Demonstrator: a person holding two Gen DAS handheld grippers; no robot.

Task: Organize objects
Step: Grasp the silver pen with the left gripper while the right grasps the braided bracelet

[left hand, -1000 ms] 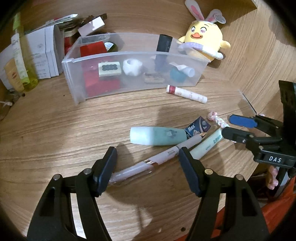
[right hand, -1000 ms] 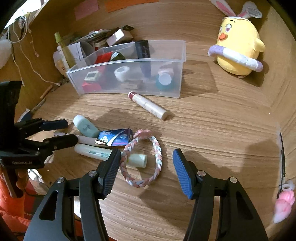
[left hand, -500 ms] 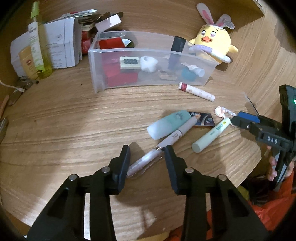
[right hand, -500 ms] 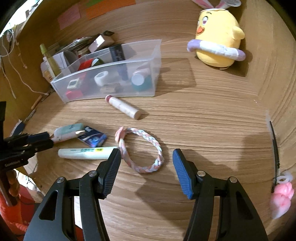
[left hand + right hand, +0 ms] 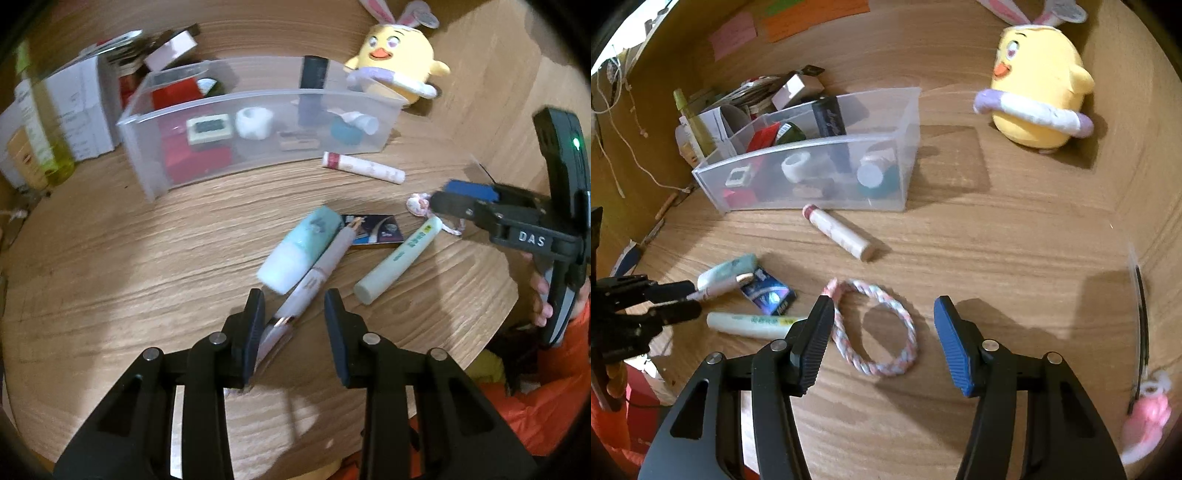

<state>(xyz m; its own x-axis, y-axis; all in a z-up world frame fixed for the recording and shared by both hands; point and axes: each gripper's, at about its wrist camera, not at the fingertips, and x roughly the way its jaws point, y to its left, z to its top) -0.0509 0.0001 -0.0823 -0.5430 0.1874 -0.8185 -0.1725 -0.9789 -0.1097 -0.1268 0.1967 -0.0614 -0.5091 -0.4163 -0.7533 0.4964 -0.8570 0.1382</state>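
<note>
A pink-lilac pen (image 5: 317,273) lies on the wooden table, its near end between the fingers of my left gripper (image 5: 295,325), whose jaws stand narrowed around it; a gap shows on the right side. It leans on a mint tube (image 5: 299,254). A blue packet (image 5: 376,230) and a pale green tube (image 5: 399,254) lie beside it. My right gripper (image 5: 882,339) is open around a braided pink-white hair band (image 5: 879,332). A clear plastic bin (image 5: 258,99) with several small items stands behind.
A white-pink lip balm tube (image 5: 838,230) lies in front of the bin. A yellow chick plush (image 5: 1038,92) sits at the back right. Boxes and a yellow bottle (image 5: 40,140) stand left of the bin. The table's front edge is close below both grippers.
My left gripper has narrowed around the pen's near end and the pen has turned more upright in view. My right gripper has moved in over the hair band, still open.
</note>
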